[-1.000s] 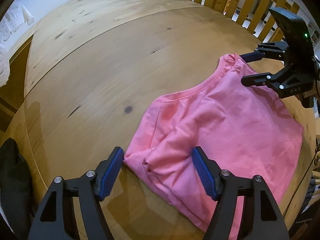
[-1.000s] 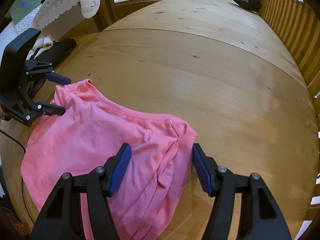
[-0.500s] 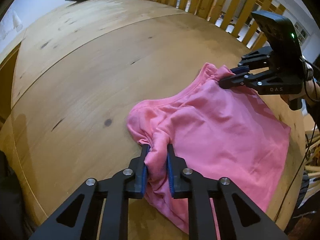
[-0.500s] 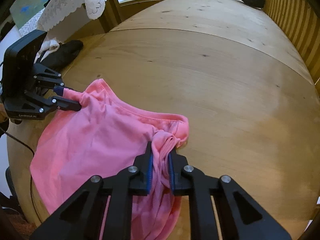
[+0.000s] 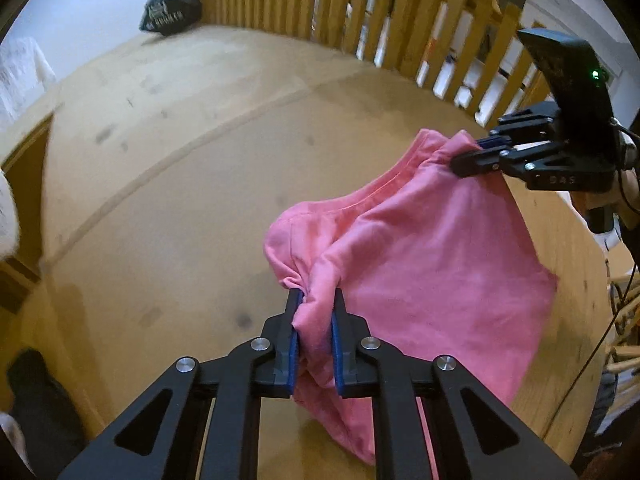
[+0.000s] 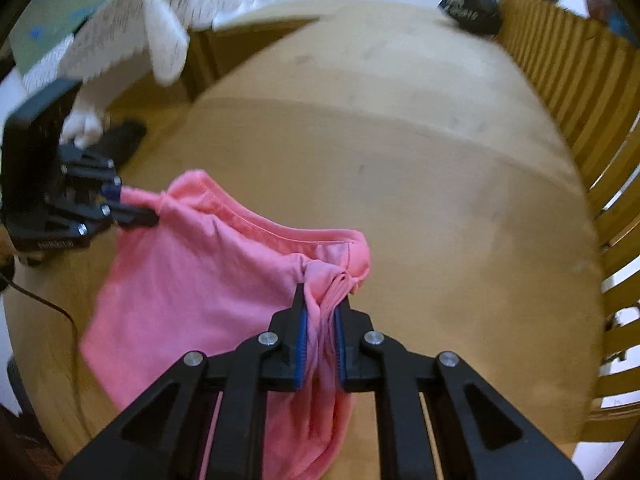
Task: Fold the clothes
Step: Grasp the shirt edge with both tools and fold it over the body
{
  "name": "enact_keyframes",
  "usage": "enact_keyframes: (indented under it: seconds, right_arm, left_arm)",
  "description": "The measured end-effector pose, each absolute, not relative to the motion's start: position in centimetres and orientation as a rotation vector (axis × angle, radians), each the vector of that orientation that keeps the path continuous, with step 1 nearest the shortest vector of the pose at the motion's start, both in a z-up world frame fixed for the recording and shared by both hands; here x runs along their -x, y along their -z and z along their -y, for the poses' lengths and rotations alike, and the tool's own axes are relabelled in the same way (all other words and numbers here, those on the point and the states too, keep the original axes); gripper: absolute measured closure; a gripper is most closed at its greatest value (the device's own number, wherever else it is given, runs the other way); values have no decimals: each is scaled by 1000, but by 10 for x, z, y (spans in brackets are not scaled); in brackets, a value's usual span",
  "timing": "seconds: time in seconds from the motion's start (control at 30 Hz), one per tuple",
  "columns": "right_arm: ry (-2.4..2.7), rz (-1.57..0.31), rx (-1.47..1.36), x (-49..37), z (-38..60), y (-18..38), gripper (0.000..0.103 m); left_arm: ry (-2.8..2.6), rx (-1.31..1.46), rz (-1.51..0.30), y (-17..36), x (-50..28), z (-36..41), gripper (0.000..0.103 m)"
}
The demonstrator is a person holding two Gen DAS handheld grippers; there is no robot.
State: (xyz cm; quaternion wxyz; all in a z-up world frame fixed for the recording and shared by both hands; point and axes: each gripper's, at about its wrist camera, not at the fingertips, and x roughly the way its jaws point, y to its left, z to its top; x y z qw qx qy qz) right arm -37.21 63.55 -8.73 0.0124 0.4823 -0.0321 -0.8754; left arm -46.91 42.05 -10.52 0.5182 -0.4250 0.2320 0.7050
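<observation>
pink shirt [image 5: 432, 264], held up off a round wooden table [image 5: 168, 184] by its two top corners, body hanging slack and trailing onto the wood. on the left, left gripper [image 5: 314, 300] clamped shut on a bunched shoulder of the cloth; seen from the other camera too [image 6: 154, 216]. across the collar edge, on the right, right gripper [image 6: 322, 304] pinched tight on the opposite shoulder, fabric gathered between its blue pads [image 6: 301, 332]. judged step: lifting and spreading before laying flat. best done by keeping both grips level, pulling gently apart until the collar edge runs straight, then lowering hem first so no crease gets trapped. far back, black bag [image 5: 170, 10] sitting at the table's edge beside a wooden railing [image 5: 400, 20]; contents not visible. both views blurred.
</observation>
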Motion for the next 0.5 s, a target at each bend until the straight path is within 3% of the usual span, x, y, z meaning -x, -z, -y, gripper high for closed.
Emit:
enact_keyframes:
  seconds: [0.27,0.33,0.4,0.43,0.5]
  right_arm:
    - [2981,-278,-1153,316,-607,-19,92]
    - [2976,-238,-1123,279,-597,-16,91]
    - [2994,-237,-1191,228,-576,20,87]
    - [2987,-261,-1261,212,-562,41,77]
    - [2899,-283,-1492,168,-540,92,62]
  left_arm:
    - [-1859,563,-607,-3,415,-393,92]
    - [-1844,466,-636,4,370,-368,87]
    - [-1764,514,-690,37,328,-347,76]
    - [-1697,590,-742,60,308,-339,65]
    - [-1551,742,-841,108,269,-323,57]
